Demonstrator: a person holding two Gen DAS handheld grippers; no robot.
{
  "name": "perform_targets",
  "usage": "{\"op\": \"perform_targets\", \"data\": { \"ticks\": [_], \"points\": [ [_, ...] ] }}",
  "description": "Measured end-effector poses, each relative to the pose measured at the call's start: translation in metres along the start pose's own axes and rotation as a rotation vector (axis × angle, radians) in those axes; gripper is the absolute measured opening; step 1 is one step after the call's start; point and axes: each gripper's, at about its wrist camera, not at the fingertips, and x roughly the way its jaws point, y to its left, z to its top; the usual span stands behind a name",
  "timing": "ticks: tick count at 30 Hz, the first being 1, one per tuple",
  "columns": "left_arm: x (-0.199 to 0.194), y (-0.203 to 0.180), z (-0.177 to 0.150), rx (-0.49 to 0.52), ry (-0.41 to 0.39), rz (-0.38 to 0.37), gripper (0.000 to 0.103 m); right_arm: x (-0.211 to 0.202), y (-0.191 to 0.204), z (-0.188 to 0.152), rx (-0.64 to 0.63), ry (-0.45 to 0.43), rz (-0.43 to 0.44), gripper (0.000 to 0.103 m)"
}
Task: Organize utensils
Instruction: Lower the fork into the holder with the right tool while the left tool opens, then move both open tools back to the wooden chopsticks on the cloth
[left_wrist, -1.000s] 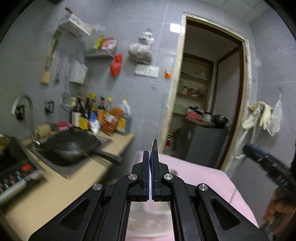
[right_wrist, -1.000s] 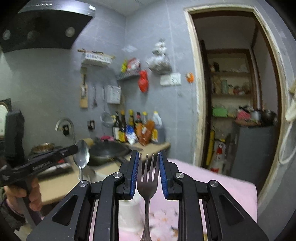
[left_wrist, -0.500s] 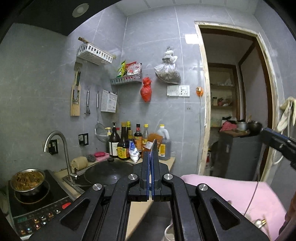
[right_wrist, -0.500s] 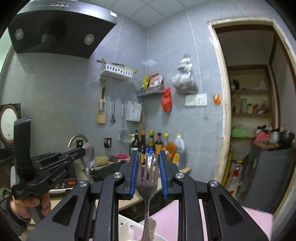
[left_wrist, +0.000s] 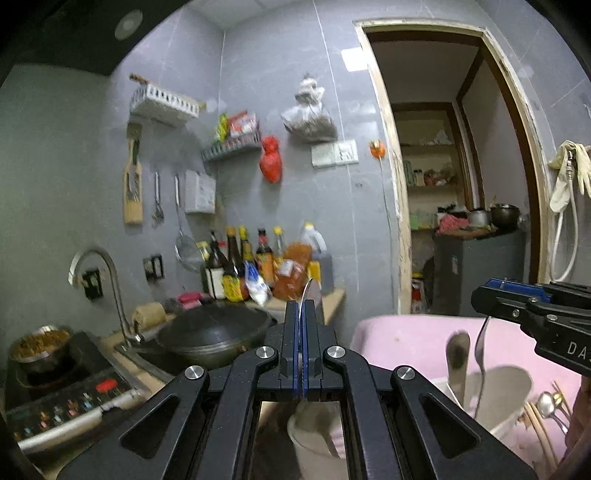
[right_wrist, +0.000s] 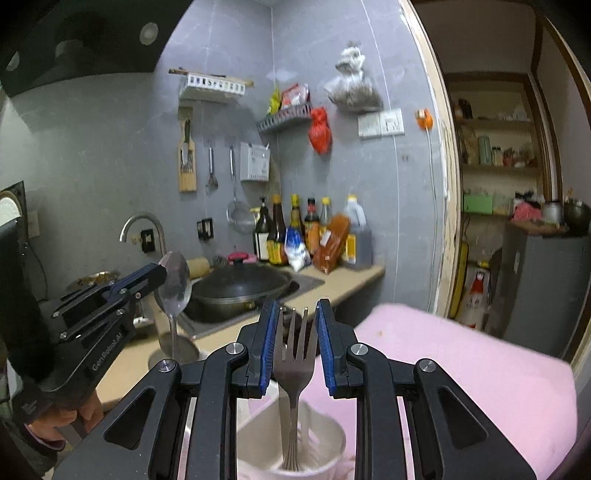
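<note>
My left gripper (left_wrist: 303, 314) is shut on a steel spoon (left_wrist: 309, 291), seen edge-on, bowl up. In the right wrist view that spoon (right_wrist: 173, 284) hangs from the left gripper (right_wrist: 159, 271) with its handle pointing down. My right gripper (right_wrist: 294, 325) holds a steel fork (right_wrist: 294, 343) upright, tines up, with its handle end down inside a white holder cup (right_wrist: 314, 450). In the left wrist view the fork (left_wrist: 480, 347) hangs from the right gripper (left_wrist: 491, 295) into a white holder (left_wrist: 506, 398); another cup (left_wrist: 314, 439) sits below my left gripper.
The holder stands on a pink cloth-covered table (right_wrist: 461, 362). More spoons and chopsticks (left_wrist: 550, 406) lie on the cloth at right. A counter with a black wok (right_wrist: 240, 284), sink tap (right_wrist: 142, 225), sauce bottles (right_wrist: 306, 232) and an induction cooker (left_wrist: 66, 384) runs along the left. A doorway (left_wrist: 461, 184) is behind.
Both grippers have tilted and come down toward the table. The white holder has come into view under them. The fork's handle now reaches into the cup.
</note>
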Motion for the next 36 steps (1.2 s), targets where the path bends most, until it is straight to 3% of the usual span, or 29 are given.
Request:
{"op": "perform_targets", "data": {
  "ticks": [3,9,12,14,16,19,23,26,28,31,33,36],
  "points": [
    [-0.002,-0.003,-0.004,-0.009,0.022,-0.05,0.001,0.003,-0.005,-0.011,0.028,0.032,0.015,0.02],
    [-0.003,-0.005,-0.006,-0.046,0.097,-0.148,0.002,-0.007,-0.01,-0.015,0.064,0.013,0.042,0.021],
    [-0.004,0.001,-0.002,-0.101,0.129,-0.193,0.003,-0.012,-0.01,-0.014,0.06,0.004,0.046,0.032],
    [-0.004,0.004,0.003,-0.13,0.145,-0.222,0.006,-0.016,-0.01,-0.011,0.063,-0.008,0.052,0.032],
    [-0.006,0.007,0.007,-0.159,0.157,-0.244,0.012,-0.021,-0.01,-0.008,0.066,-0.023,0.048,0.033],
    [-0.015,0.012,0.014,-0.203,0.141,-0.265,0.031,-0.03,-0.011,-0.003,0.071,-0.048,0.041,0.04],
    [-0.027,0.011,0.023,-0.219,0.124,-0.278,0.036,-0.047,-0.012,0.002,0.054,-0.09,-0.006,0.05],
    [-0.034,0.007,0.028,-0.216,0.117,-0.28,0.049,-0.064,-0.015,0.002,0.039,-0.123,-0.057,0.059],
    [-0.04,0.002,0.031,-0.211,0.102,-0.276,0.057,-0.077,-0.017,0.001,0.031,-0.148,-0.094,0.075],
    [-0.049,-0.009,0.032,-0.187,0.076,-0.261,0.068,-0.096,-0.021,-0.003,0.012,-0.173,-0.157,0.082],
    [-0.054,-0.017,0.033,-0.168,0.062,-0.251,0.081,-0.108,-0.025,-0.007,0.002,-0.182,-0.201,0.089],
    [-0.063,-0.032,0.031,-0.137,0.04,-0.25,0.087,-0.128,-0.033,-0.013,0.002,-0.201,-0.266,0.103]
  ]
}}
